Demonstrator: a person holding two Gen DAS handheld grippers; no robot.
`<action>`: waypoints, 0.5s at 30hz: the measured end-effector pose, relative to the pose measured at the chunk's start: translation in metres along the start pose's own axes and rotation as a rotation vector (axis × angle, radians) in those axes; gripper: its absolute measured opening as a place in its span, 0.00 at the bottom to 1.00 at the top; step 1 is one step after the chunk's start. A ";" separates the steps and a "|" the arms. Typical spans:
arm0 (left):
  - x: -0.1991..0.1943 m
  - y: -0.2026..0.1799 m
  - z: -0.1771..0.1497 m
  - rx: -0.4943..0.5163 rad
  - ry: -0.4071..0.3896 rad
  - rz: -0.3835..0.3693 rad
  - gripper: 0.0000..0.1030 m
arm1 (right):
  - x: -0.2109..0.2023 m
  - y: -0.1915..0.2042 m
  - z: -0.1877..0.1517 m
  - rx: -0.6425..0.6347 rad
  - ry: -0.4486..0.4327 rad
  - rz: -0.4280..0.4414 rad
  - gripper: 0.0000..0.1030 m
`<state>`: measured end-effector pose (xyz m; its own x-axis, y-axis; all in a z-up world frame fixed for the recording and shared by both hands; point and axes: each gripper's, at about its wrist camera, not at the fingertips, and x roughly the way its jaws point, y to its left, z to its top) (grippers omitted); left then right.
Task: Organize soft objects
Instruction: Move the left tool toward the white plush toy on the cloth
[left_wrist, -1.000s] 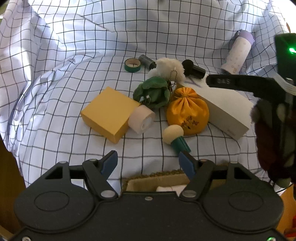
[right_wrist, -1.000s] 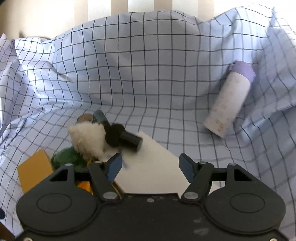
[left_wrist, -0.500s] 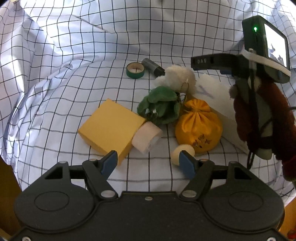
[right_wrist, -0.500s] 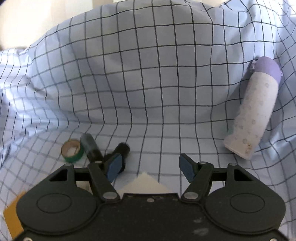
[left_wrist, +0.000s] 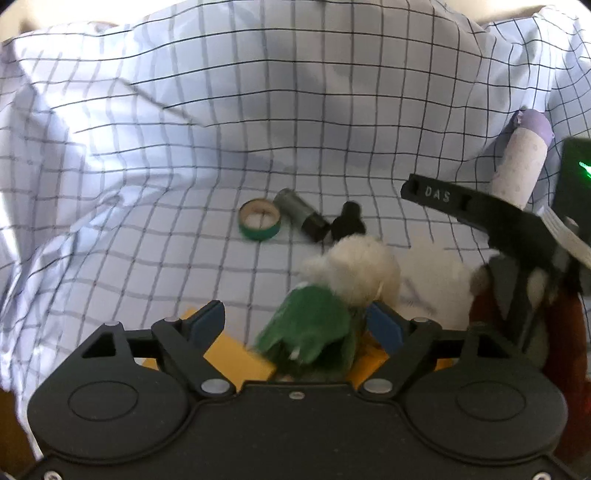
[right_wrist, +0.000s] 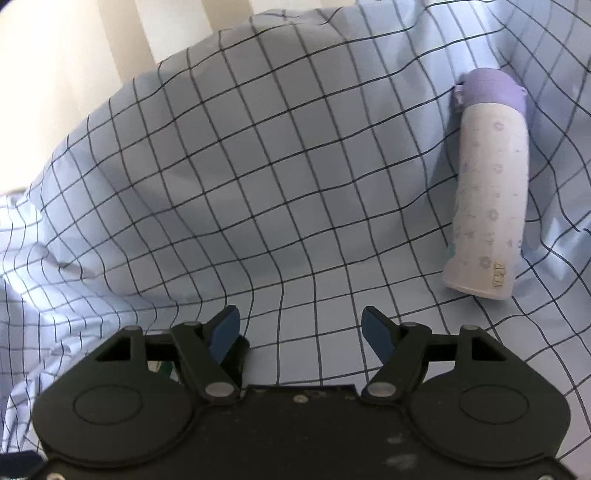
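Left wrist view: the left gripper (left_wrist: 295, 323) has its blue-tipped fingers (left_wrist: 207, 320) spread wide, clamped on nothing; the green plush toy (left_wrist: 308, 334) sits low between them, closer to the right finger, though contact cannot be told through the blur; the white fluffy pompom (left_wrist: 360, 269) lies just behind it and seems to touch it; both look light and very squashy, so they should compress under a pinch and are best taken across the bulk of the body, not by a loose flap or fur tuft that could slip free; a yellow box (left_wrist: 236, 356) shows under the fingers; a green tape roll (left_wrist: 259, 223), a grey cylinder (left_wrist: 301, 216) and a small black item (left_wrist: 349, 223) lie farther back on the checked cloth (left_wrist: 147, 147).

Right wrist view: the right gripper (right_wrist: 300, 334) is likewise open and empty, over bare cloth; the purple-capped bottle (right_wrist: 489, 199) lies well off to its right, rigid and smooth, judged no part of the soft group.
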<state>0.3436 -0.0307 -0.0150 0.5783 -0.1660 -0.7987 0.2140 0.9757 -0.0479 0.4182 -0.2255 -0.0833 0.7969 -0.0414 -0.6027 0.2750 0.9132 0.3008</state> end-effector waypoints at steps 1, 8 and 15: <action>0.004 -0.003 0.003 0.005 -0.001 -0.006 0.79 | -0.001 0.000 0.000 0.005 -0.001 0.002 0.71; 0.030 -0.011 0.024 0.045 -0.001 0.012 0.87 | 0.000 -0.006 0.002 0.041 0.003 0.004 0.72; 0.044 0.034 0.034 -0.015 0.002 0.191 0.87 | 0.002 -0.010 0.002 0.077 0.009 0.002 0.74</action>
<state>0.4029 -0.0098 -0.0311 0.6056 0.0222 -0.7954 0.0894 0.9914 0.0958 0.4181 -0.2361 -0.0858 0.7929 -0.0360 -0.6082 0.3144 0.8792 0.3579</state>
